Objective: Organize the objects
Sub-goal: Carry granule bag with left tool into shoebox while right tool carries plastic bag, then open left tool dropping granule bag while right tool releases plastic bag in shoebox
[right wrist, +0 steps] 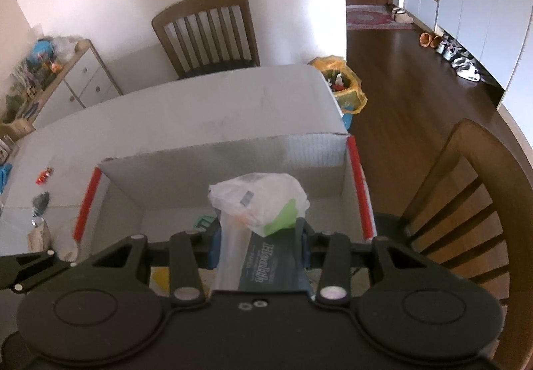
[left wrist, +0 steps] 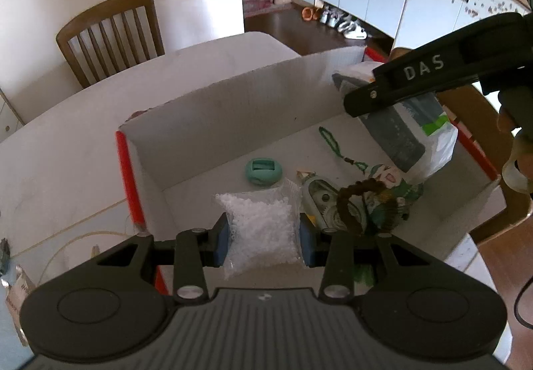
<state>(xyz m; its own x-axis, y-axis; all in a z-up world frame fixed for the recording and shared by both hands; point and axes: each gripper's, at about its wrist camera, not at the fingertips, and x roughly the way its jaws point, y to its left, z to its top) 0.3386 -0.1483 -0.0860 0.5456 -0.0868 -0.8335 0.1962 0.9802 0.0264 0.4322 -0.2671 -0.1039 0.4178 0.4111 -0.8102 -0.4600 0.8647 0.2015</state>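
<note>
My left gripper (left wrist: 265, 238) is pinching a bead bag (left wrist: 263, 226) at lower centre; my right gripper (right wrist: 258, 248) is clamping a wrapped packet (right wrist: 263, 220). Both are hanging over the box (left wrist: 233, 110); I should release low, into bare floor.

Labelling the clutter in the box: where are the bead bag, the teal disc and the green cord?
bead bag (left wrist: 263, 220), left wrist view, middle of pouch
teal disc (left wrist: 264, 172), left wrist view, top face
green cord (left wrist: 329, 141), left wrist view, upper loop

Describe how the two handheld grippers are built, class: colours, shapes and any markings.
Both the left gripper and the right gripper are matte black with ribbed bodies, round side discs, silver pivot pins and blue pads. Seen from the left wrist, the right one bears white "DAS" lettering.
</note>
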